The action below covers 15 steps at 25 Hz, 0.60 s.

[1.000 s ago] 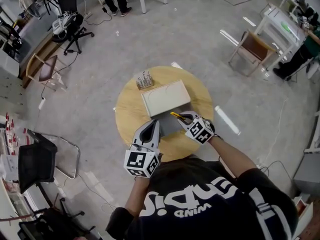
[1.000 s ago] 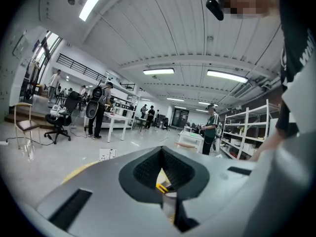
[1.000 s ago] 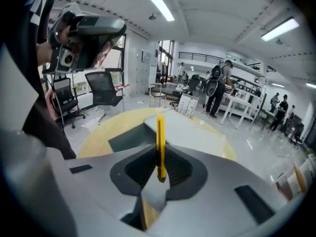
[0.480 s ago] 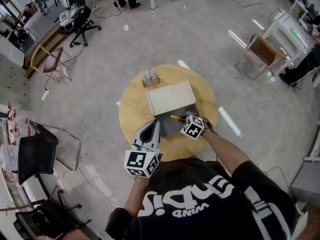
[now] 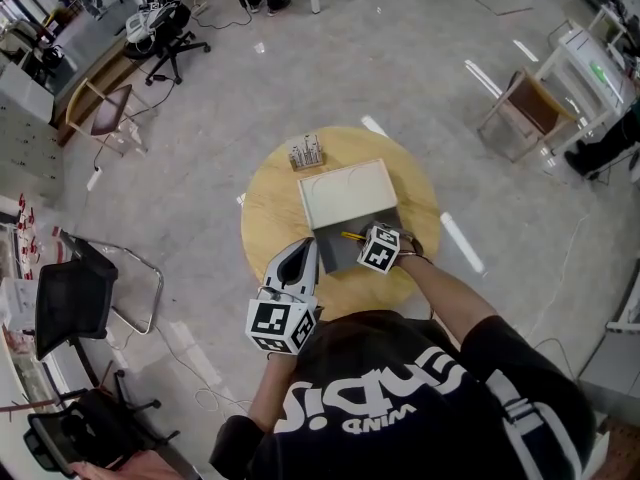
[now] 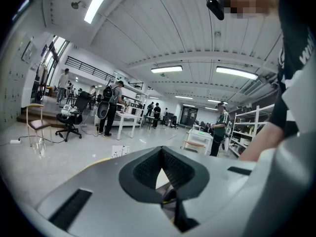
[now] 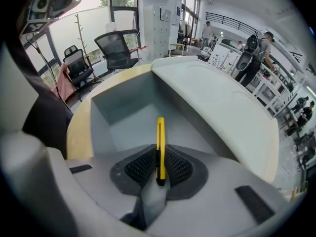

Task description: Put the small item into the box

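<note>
Right claw (image 7: 159, 162) pinched the thin, stiff, light-looking yellow item (image 7: 160, 132) by its near end above the open box (image 7: 118, 107) on the worktop (image 5: 268, 218); left claw (image 6: 162, 157) closed, empty.

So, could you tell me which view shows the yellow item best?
The right gripper view: the yellow item is large and sharp, clamped by the right gripper. The head view shows only a tiny yellow sliver; the left gripper view shows nothing clear.

Grey floor (image 5: 400, 68), round wooden table (image 5: 265, 218), black office chair (image 5: 68, 320) — ceiling strip lights (image 6: 167, 69)
</note>
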{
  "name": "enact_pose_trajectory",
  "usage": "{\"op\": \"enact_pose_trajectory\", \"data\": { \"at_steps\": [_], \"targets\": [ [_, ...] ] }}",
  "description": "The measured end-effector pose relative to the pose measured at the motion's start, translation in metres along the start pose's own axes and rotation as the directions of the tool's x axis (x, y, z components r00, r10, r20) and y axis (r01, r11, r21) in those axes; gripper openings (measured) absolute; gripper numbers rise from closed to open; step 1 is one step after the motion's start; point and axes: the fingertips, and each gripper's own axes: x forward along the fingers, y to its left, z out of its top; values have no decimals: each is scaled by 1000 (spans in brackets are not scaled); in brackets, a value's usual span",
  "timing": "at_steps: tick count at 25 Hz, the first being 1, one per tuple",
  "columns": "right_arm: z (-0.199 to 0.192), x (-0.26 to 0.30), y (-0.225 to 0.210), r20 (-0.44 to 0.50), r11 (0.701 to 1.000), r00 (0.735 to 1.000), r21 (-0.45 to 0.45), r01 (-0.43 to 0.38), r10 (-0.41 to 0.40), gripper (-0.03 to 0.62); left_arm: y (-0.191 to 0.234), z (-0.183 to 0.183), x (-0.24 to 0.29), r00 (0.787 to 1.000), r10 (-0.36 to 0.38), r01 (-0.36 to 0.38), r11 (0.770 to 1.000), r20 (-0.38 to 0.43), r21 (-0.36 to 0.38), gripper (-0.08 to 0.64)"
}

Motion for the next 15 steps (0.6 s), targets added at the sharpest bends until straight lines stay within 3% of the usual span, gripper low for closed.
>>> {"op": "enact_pose_trajectory", "data": {
  "at_steps": [8, 15],
  "targets": [
    [-1, 1, -1, -10, 1000, 1000, -25, 6, -6, 48, -1, 0, 3, 1000, -14, 14, 1000, 3, -8, 9],
    [-3, -1, -2, -6, 999, 1000, -31, 17, -17, 87, -2, -1, -1, 1000, -20, 20, 1000, 14, -9, 9]
  ]
}}
